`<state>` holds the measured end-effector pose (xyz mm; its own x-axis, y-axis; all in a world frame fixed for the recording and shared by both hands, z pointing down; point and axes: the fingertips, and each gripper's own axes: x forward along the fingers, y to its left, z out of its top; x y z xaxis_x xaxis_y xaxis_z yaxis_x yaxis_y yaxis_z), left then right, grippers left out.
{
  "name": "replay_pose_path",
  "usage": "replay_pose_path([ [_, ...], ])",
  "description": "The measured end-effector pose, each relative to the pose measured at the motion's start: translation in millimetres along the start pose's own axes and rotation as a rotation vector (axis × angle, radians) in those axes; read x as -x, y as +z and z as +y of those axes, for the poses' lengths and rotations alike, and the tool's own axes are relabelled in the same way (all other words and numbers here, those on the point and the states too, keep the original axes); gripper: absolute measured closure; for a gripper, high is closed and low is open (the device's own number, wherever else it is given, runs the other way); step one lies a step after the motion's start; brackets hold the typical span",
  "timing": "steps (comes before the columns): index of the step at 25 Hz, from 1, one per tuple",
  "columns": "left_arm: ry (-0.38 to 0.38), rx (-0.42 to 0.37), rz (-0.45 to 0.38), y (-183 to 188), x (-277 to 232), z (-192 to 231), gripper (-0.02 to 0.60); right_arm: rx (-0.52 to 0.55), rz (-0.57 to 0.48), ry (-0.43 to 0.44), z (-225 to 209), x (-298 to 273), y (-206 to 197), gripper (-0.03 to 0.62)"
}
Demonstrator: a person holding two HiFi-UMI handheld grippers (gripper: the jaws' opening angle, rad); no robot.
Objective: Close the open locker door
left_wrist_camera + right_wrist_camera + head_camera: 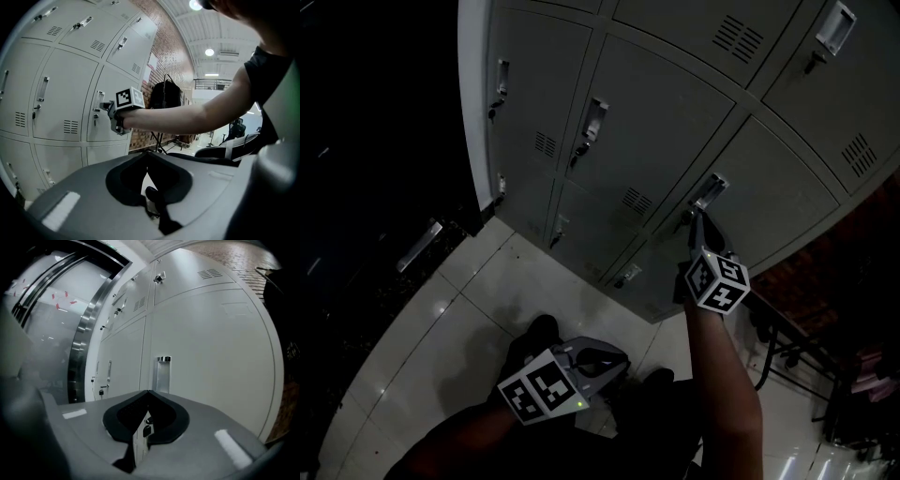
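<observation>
Pointing closed right tongs [700,223] at handle [709,190] on locker door [778,202].

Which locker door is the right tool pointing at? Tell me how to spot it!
Find the big grey lockers. Beside the brick wall, count to the second door up from the floor. Only its silver handle has the right tool right in front of it.
</observation>
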<state>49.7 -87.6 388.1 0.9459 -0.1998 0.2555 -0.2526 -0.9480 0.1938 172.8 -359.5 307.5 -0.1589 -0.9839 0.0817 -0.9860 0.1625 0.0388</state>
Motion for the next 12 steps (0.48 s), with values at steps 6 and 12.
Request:
replay_pose_path([
  [6, -0.010, -0.009, -0.002, 0, -2, -3, 0.569, -0.018, -0.001, 0.067, 8, 48, -4, 0.591],
  [12, -0.010, -0.009, 0.010, -4, -6, -2, 0.569, -0.021, 0.011, 0.163, 23, 106, -10, 0.591],
])
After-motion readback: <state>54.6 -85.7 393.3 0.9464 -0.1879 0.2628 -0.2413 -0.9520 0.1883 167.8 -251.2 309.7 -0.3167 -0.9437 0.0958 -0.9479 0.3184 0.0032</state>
